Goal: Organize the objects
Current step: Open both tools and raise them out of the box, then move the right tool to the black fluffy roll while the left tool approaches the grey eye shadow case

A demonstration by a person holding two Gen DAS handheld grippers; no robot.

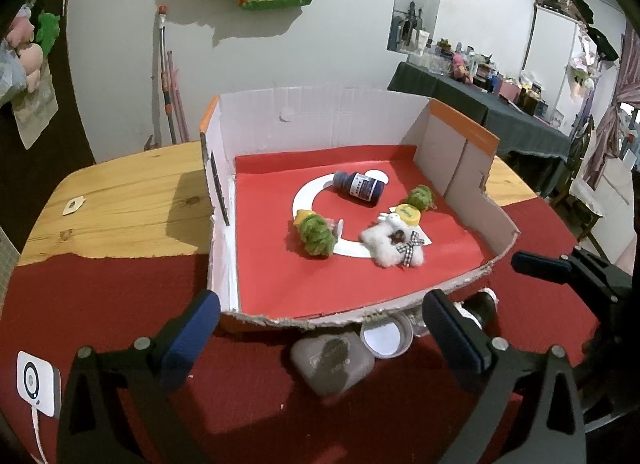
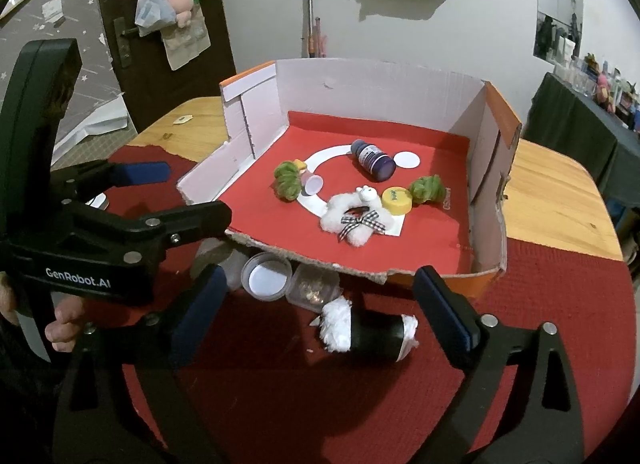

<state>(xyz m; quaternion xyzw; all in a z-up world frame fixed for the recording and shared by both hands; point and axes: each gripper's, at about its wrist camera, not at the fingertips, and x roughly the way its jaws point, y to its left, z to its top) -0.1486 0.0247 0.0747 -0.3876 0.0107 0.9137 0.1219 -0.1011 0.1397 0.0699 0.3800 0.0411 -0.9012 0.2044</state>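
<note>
Both grippers spread wide, empty: left gripper (image 1: pixel 320 328), right gripper (image 2: pixel 320 304). Roll (image 2: pixel 366 330) lies on cloth between right fingers, near box (image 2: pixel 486 187). Likely next: centre fingers over roll's black middle, pinch gently, clear torn near wall.

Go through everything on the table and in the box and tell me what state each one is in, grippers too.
left gripper: open, holding nothing
right gripper: open, holding nothing
cardboard box: topless, front wall torn low
dark bottle: on its side, capped, in the box
white plush toy: lying flat in the box
yellow cap: loose, beside the toy
round container: lidless, outside the box
black roll: on its side, outside the box
</note>
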